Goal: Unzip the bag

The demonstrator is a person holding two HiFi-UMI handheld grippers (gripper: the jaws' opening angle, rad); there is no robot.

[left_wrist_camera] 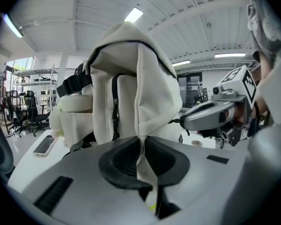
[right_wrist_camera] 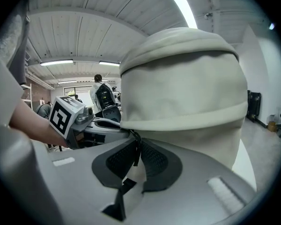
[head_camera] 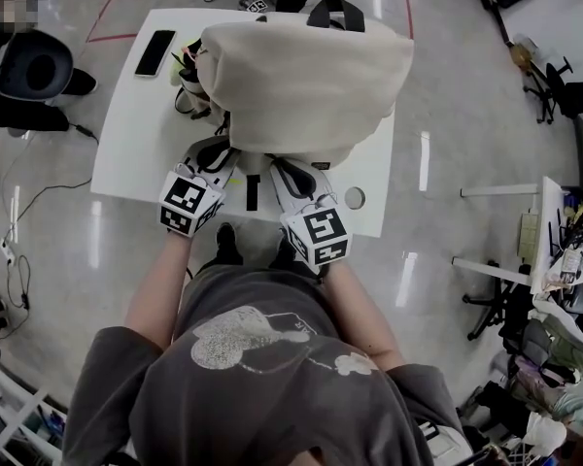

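**Both Grippers Engaging the Near Edge of the Bag**

The cream bag (head_camera: pixel 306 76) is standing on the white surface (head_camera: pixel 126 168), filling most of its middle. Its black handle (head_camera: pixel 335 10) is sitting at the far side, away from the person. A phone (head_camera: pixel 154 52) is lying near the far left corner of the surface, apart from the bag.

The left gripper (head_camera: pixel 223 151) is meeting the bag's near edge on the left. In the left gripper view, its fingers (left_wrist_camera: pixel 119 161) are clenching a vertical fold of cream fabric (left_wrist_camera: pixel 141 139). The fold is rising from between the pads into the body of the bag. A black zipper line (left_wrist_camera: pixel 114 111) is running down the panel just left of the fold.

The right gripper (head_camera: pixel 282 168) is sitting just beside the left one, also against the near edge. In the right gripper view, its fingers (right_wrist_camera: pixel 154 161) are grasping a black pull (right_wrist_camera: pixel 135 142). The pull is hanging from under the bag's lower seam and passing down between the pads.
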